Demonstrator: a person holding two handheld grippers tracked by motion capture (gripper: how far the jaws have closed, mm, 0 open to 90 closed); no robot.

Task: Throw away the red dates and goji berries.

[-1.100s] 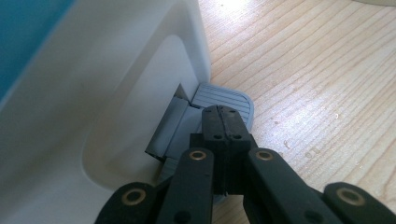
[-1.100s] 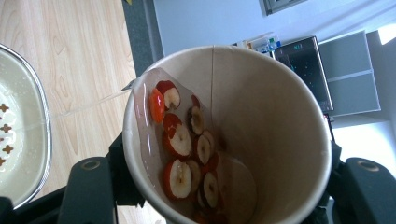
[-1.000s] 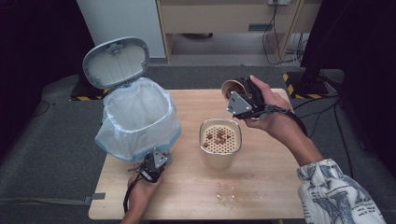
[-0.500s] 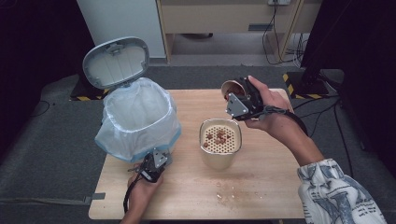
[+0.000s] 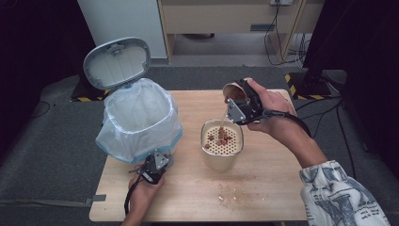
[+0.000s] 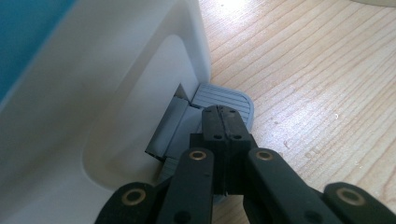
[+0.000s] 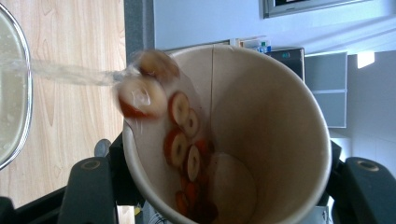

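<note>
Tilting 1 paper cup (image 5: 233,92) clamped in my right gripper (image 5: 240,101), I pour over 1 strainer (image 5: 222,139); left gripper (image 6: 223,122), jaws together, presses 1 bin pedal (image 6: 229,100) beside it.

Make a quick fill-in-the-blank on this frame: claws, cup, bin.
1. The right claw is shut on a tilted tan paper cup holding red and white fruit ____.
2. Liquid streams from that cup into the cream container with a perforated strainer top, which stands on the wooden ____.
3. The shut left claw presses the grey ____ of the white bin with a plastic liner.
4. The bin's grey lid stands ____.

Missing words: slices; table; pedal; open
</note>
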